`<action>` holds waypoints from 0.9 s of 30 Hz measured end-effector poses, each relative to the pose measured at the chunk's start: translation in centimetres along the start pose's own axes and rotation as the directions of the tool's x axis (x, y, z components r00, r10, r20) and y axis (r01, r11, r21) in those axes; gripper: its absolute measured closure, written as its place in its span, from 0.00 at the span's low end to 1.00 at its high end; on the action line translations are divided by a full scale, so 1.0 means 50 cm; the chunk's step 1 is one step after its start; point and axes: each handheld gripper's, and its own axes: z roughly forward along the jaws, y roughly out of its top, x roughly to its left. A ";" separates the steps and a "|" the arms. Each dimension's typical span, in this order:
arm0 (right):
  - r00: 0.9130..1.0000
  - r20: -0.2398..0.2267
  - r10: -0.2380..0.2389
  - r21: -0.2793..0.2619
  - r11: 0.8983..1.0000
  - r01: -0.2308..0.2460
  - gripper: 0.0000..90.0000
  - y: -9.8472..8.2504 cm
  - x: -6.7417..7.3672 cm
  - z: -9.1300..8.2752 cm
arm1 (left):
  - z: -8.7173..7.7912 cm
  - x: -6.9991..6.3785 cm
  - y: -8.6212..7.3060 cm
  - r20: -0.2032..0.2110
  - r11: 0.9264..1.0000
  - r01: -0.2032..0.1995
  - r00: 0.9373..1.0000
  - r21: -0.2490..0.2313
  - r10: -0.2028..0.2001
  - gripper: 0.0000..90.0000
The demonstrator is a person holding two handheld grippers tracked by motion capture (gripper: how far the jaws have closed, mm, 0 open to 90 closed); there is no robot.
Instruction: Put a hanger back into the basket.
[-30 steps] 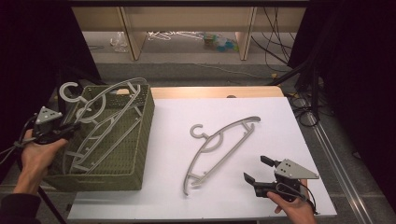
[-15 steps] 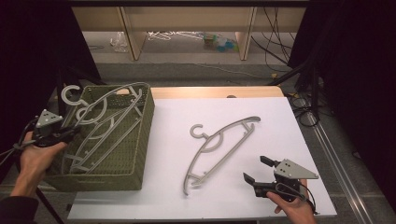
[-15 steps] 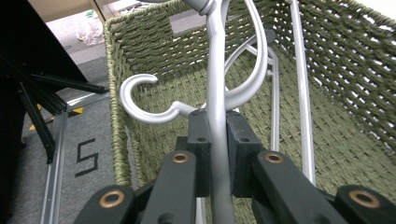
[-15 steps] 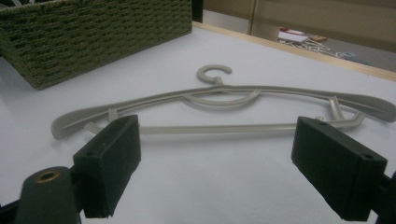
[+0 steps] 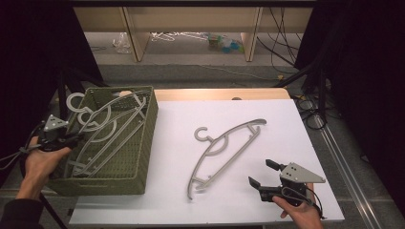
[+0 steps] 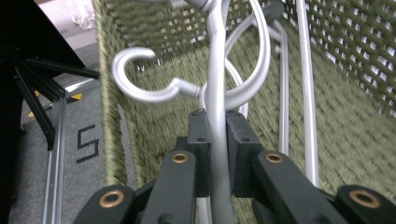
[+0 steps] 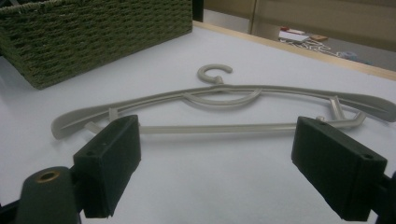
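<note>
A green woven basket [image 5: 143,143] stands at the table's left and holds a few grey plastic hangers [image 5: 107,129]. My left gripper [image 5: 71,139] is at the basket's left rim, shut on one hanger's arm [image 6: 217,112], which runs up between its pads. That hanger's hook [image 6: 135,74] curls over the basket wall [image 6: 112,116]. Another grey hanger [image 5: 224,148] lies flat on the white tabletop. My right gripper [image 5: 262,174] rests near the front edge, just right of that hanger, open. Its wide-apart pads [image 7: 112,154] face the hanger [image 7: 219,100] without touching it.
The white table surface [image 5: 191,200] has free room in front of and behind the lying hanger. A wooden strip [image 5: 219,94] borders the far edge. Beyond it, shelving and clutter sit on the floor [image 5: 224,43]. Dark stands flank both sides.
The left hand with the gripped hanger has shifted slightly; the hangers in the basket sit a little differently. The right gripper and the hanger on the table have not moved.
</note>
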 end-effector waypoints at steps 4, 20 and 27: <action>1.000 -0.005 0.002 -0.021 1.000 -0.002 0.19 -0.001 0.000 0.003 | -0.005 0.005 0.002 0.005 0.999 -0.025 1.000 0.030 0.025 0.91; 1.000 -0.005 0.002 -0.021 1.000 -0.002 0.19 -0.001 0.000 0.003 | 0.044 -0.005 -0.011 0.014 0.992 0.007 1.000 0.125 -0.009 0.90; 1.000 -0.011 0.017 -0.013 1.000 -0.017 0.19 -0.001 0.002 0.002 | 0.058 -0.006 -0.010 0.003 0.986 0.004 1.000 0.169 -0.004 0.87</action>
